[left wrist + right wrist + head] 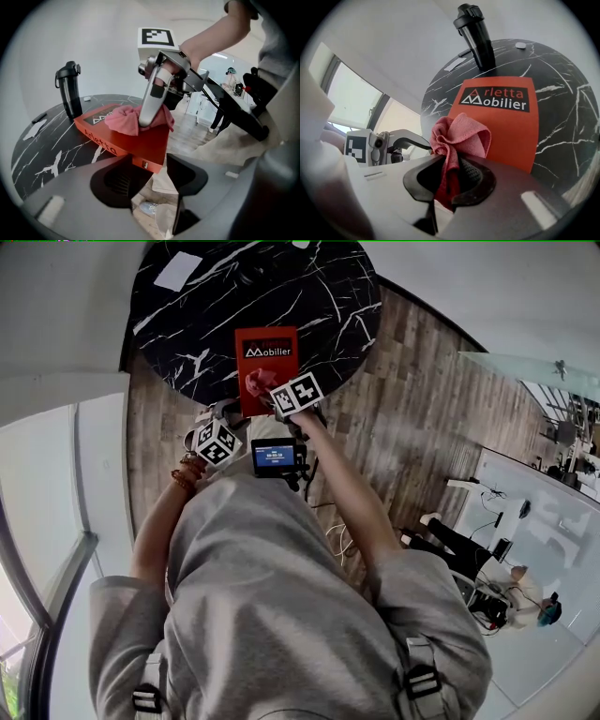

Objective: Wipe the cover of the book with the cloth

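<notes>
A red book [267, 348] marked "Arletta Mobilier" [501, 126] lies at the near edge of a round black marble table [309, 296], one corner [147, 157] jutting over the rim. My right gripper [452, 161] is shut on a bunched pink-red cloth [461, 136], which rests on the near part of the cover [123, 119]. The left gripper [149, 171] stands open low at the table's edge. The jutting corner sits at the gap between its jaws, by the left one, and neither jaw presses on it. In the head view the left gripper [223, 413] is left of the right gripper [264, 386].
A black bottle [476, 37] stands upright on the table beyond the book [69, 91]. A white sheet [178, 271] lies at the far left of the tabletop. Wood floor surrounds the table, and a person sits by desks at the right [516, 587].
</notes>
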Demonstrator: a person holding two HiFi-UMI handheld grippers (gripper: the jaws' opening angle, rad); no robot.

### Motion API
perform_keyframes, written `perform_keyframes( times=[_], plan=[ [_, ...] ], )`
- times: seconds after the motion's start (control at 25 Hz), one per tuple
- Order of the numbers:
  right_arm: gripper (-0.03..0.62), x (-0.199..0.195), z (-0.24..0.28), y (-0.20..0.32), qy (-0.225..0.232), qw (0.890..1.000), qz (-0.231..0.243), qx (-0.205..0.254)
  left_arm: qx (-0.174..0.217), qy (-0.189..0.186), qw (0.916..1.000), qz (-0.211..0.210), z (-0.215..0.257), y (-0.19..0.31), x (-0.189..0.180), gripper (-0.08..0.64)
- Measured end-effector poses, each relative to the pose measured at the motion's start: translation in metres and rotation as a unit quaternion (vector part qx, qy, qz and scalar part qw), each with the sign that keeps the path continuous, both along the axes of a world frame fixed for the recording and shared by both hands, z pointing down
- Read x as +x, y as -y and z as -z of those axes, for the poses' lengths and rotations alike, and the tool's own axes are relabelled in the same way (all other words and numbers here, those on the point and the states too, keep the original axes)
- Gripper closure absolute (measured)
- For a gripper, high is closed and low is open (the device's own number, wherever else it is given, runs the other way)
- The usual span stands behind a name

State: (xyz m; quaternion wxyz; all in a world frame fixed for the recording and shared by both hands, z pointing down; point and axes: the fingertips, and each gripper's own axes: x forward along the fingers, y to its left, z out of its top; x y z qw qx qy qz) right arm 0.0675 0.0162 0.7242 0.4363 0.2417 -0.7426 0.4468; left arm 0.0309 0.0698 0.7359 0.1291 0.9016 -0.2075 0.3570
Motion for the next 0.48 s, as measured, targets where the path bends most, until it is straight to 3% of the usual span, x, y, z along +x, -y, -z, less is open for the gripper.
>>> perform_keyframes(
  times=[0.48],
  plan=[
    [0.529,-0.032,0.001,-0.011,0.043,0.998,0.043,-0.02,0.0,-0.005,0.9999,0.01,0.001,0.001,-0.001,0.337]
  ],
)
